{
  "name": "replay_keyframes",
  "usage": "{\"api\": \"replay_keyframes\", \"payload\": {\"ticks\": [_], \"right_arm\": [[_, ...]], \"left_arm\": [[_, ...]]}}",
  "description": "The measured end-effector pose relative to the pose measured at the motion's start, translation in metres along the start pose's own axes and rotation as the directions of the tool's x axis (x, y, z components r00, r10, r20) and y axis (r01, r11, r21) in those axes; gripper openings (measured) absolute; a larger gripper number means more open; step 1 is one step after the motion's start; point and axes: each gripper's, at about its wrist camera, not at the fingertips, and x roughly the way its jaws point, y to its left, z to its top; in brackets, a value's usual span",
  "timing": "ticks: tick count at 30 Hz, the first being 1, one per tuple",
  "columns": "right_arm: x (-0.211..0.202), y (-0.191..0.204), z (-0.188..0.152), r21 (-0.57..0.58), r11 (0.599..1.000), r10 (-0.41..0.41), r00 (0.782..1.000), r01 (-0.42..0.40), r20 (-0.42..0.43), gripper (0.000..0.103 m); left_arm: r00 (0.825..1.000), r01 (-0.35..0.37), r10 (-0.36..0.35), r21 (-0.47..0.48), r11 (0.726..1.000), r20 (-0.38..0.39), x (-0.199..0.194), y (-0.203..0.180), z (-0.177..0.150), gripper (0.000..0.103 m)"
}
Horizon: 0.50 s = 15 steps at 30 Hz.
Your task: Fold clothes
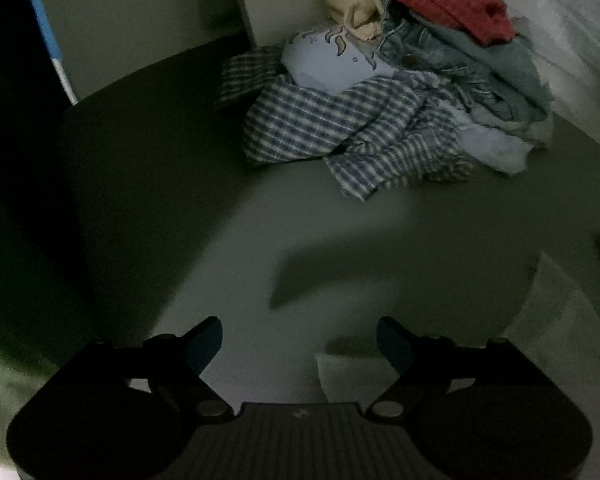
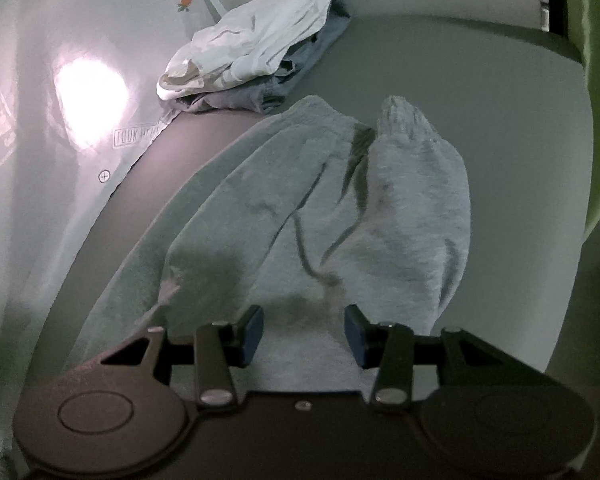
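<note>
While the right gripper (image 2: 304, 334) sits half-spread over the near end of the light grey fleece sweatpants (image 2: 312, 208), pads not visibly pinching cloth, a close here could catch one layer only and drag both legs askew on the dark grey table (image 2: 480, 128). Left gripper (image 1: 299, 346) gapes wide, empty, over bare table. Unfolded heap with blue plaid shirt (image 1: 340, 128) at 1 o'clock; folded white-and-blue stack (image 2: 260, 48) at 11 could get bumped.
</note>
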Motion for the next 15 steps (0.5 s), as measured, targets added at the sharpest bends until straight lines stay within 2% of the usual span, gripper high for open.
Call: {"api": "replay_keyframes", "payload": {"ticks": [5, 10, 15], "right_arm": [[0.014, -0.047, 0.040, 0.060, 0.998, -0.019, 1.000, 0.018, 0.013, 0.047], [0.018, -0.092, 0.070, 0.073, 0.997, -0.042, 0.998, 0.039, 0.038, 0.048], [0.028, -0.113, 0.079, 0.097, 0.995, 0.023, 1.000, -0.024, 0.019, 0.049]], "left_arm": [[0.998, 0.062, -0.062, -0.102, 0.993, 0.003, -0.038, 0.007, -0.041, 0.085], [0.994, 0.110, -0.112, -0.067, 0.992, -0.022, -0.054, -0.004, -0.081, 0.084], [0.982, 0.177, -0.183, -0.101, 0.979, -0.053, -0.048, -0.014, -0.093, 0.077]]}}
